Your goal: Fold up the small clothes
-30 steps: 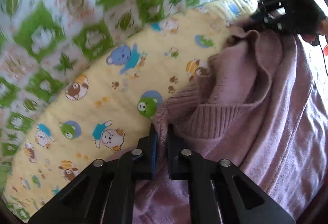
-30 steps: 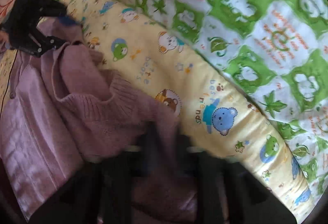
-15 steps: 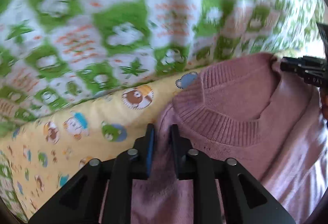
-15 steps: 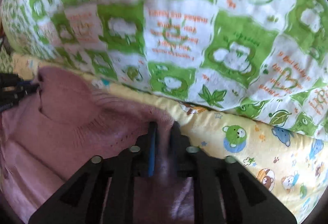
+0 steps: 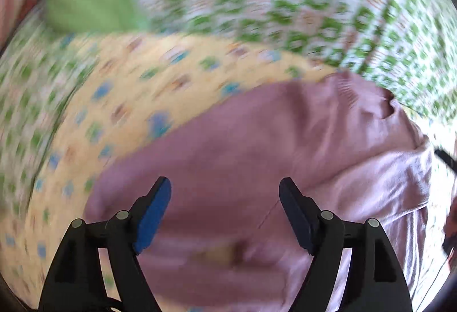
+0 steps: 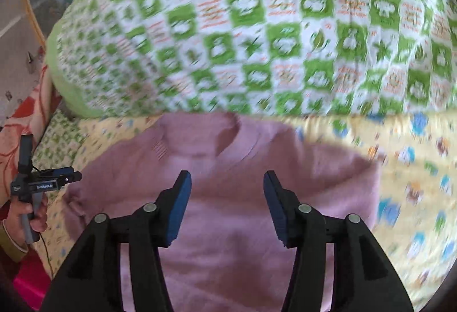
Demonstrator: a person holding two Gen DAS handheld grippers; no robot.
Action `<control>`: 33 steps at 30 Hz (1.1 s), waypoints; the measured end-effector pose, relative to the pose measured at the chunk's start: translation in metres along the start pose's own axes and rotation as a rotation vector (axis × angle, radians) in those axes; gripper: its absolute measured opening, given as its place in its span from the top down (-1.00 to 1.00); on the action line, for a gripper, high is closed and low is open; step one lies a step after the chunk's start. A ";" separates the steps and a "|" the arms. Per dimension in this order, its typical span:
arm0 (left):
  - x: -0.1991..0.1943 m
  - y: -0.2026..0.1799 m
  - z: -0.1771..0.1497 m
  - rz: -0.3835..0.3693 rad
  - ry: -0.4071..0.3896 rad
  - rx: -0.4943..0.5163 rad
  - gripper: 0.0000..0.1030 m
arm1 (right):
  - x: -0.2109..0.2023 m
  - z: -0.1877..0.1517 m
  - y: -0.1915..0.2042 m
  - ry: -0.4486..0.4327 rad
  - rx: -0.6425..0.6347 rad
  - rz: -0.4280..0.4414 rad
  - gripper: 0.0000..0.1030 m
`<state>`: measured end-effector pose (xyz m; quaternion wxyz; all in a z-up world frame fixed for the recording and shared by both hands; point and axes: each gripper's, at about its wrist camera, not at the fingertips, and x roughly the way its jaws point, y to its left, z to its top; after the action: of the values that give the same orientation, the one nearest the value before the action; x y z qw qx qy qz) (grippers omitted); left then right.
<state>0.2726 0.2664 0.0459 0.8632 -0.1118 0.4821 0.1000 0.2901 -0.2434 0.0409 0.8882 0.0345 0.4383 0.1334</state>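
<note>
Nearest in each wrist view are the tongs: the left tongs (image 5: 225,192) stand wide and are opening, the right tongs (image 6: 227,186) are about half spread and also opening, and neither has anything between its pads; both hang clear above the cloth. Under them the pink sweater (image 6: 228,226) lies spread on the yellow bear-print quilt (image 6: 414,169) on the bed, neck end toward the far side and touching the green-checked quilt (image 6: 271,26) heaped beyond. It looks laid out flat, collar up, with no fold across the body that I can see; sleeves are hard to make out in the blur. I judge the spreading done and the folding itself, sides in and then hem to collar, all left to do.
</note>
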 end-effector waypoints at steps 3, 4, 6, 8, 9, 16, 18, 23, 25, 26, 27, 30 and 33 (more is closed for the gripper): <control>-0.005 0.030 -0.051 0.020 0.023 -0.137 -0.54 | -0.002 -0.031 0.025 0.042 0.025 0.041 -0.09; -0.006 0.043 -0.064 0.014 0.035 -0.185 -0.54 | -0.004 -0.044 0.032 0.054 0.041 0.057 -0.10; 0.007 0.040 -0.085 0.010 0.064 -0.261 -0.54 | -0.013 -0.061 0.043 0.078 0.055 0.084 -0.11; 0.017 0.040 -0.105 0.011 0.085 -0.312 -0.54 | -0.014 -0.081 0.054 0.104 0.081 0.108 -0.11; 0.016 0.044 -0.110 0.015 0.087 -0.333 -0.54 | -0.011 -0.087 0.060 0.121 0.093 0.124 -0.11; 0.012 0.055 -0.135 -0.005 0.078 -0.417 -0.54 | 0.022 -0.115 0.114 0.229 0.118 0.272 -0.11; 0.014 0.056 -0.139 0.014 0.090 -0.421 -0.54 | 0.036 -0.118 0.131 0.257 0.110 0.307 -0.11; 0.026 0.067 -0.144 -0.052 0.116 -0.507 -0.54 | 0.073 -0.122 0.178 0.310 0.074 0.383 -0.11; 0.034 0.070 -0.142 -0.104 0.130 -0.551 -0.54 | 0.085 -0.121 0.191 0.333 0.060 0.393 -0.11; 0.039 0.069 -0.141 -0.118 0.142 -0.561 -0.54 | 0.090 -0.121 0.197 0.338 0.054 0.389 -0.11; 0.046 0.067 -0.140 -0.125 0.165 -0.566 -0.54 | 0.091 -0.120 0.199 0.337 0.053 0.390 -0.11; 0.060 0.056 -0.136 -0.119 0.205 -0.554 -0.30 | 0.094 -0.119 0.204 0.338 0.064 0.400 -0.11; 0.060 0.038 -0.130 -0.139 0.190 -0.502 0.79 | 0.094 -0.119 0.201 0.348 0.060 0.383 -0.11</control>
<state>0.1879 0.2687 -0.0757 0.7643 -0.3639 0.5120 0.1460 0.2091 -0.0320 -0.0690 0.7567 0.1198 0.5735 0.2901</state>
